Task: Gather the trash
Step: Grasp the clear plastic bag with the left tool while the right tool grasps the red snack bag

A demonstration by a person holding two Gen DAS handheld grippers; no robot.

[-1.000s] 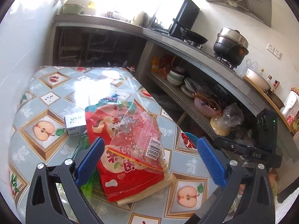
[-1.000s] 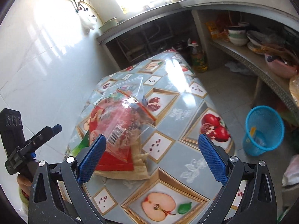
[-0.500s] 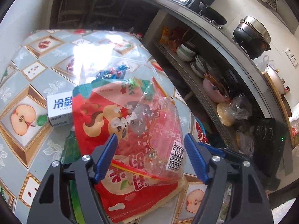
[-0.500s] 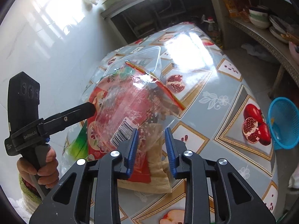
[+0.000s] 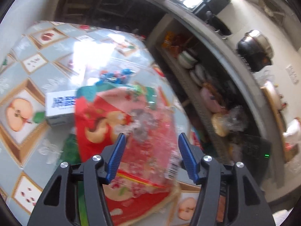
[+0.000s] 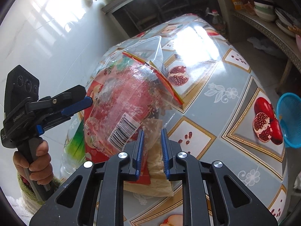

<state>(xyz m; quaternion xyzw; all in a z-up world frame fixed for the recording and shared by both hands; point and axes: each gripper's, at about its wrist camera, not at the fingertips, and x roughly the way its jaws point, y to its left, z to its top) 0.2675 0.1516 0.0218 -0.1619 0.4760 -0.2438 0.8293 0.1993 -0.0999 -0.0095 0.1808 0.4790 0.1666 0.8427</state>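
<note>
1. The red snack bag (image 6: pixel 120 101), its top part clear plastic, lies on the fruit-patterned tabletop (image 6: pixel 216 98) over a tan paper wrapper (image 6: pixel 158 171) and a green wrapper (image 6: pixel 75 141).
2. A second ago both tongs stood wide above the pile. Now both have come down onto it, one from each side.
3. The right tongs (image 6: pixel 152 150) are closing and stand nearly together. Their blue pads (image 6: pixel 140 150) have the bag's near corner, beside the barcode, and the top of the paper wrapper between them. Whether they already press is not plain, so I judge the pinch almost made, not finished.
4. The left tongs (image 5: pixel 150 158) are also closing, yet a clear gap remains. The bag's middle sits between the pads, not squeezed so far as the blurred left view shows.
5. For the task, this means the reach is done and the grip is under way; lifting should wait until both pinches hold.
6. A white box (image 5: pixel 60 109) and a clear tub (image 6: pixel 148 47) remain on the tabletop behind the bag, probably for later.
7. The blue basket (image 6: pixel 289 120) on the floor beside the tabletop looks a likely bin.
</note>
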